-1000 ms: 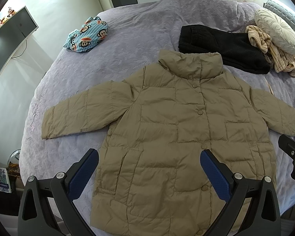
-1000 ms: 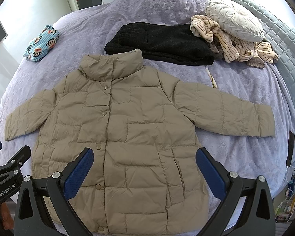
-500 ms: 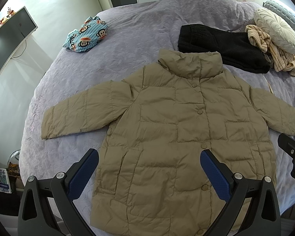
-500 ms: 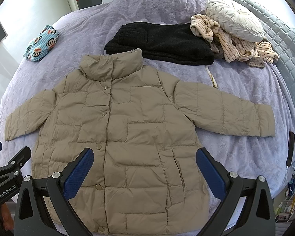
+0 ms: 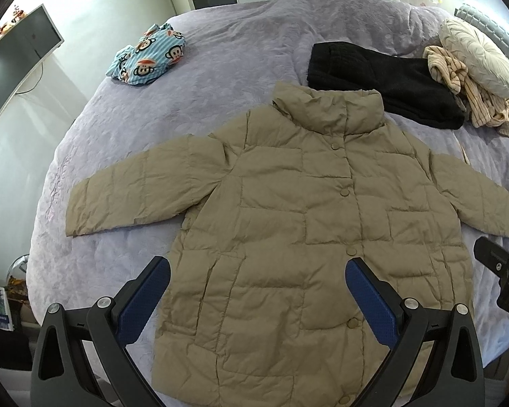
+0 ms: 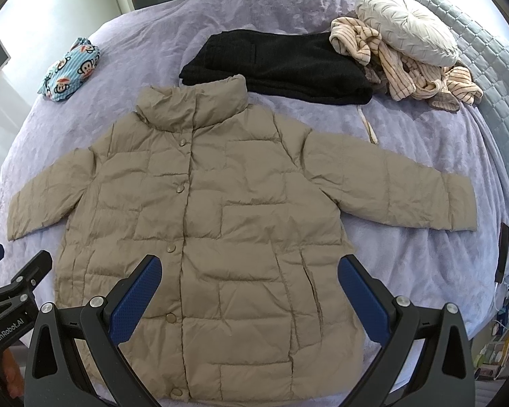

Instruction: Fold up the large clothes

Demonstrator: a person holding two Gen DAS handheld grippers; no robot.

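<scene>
since nothing has shifted over the last second, the jacket (image 5: 308, 230) lies flat, unfolded; left gripper (image 5: 258, 271) and right gripper (image 6: 249, 271) hover released, empty.

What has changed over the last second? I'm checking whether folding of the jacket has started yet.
Nothing visibly changed. The jacket lies flat and buttoned on the bed, sleeves spread. Both the left gripper and the right gripper hover open above its hem, holding nothing.
</scene>
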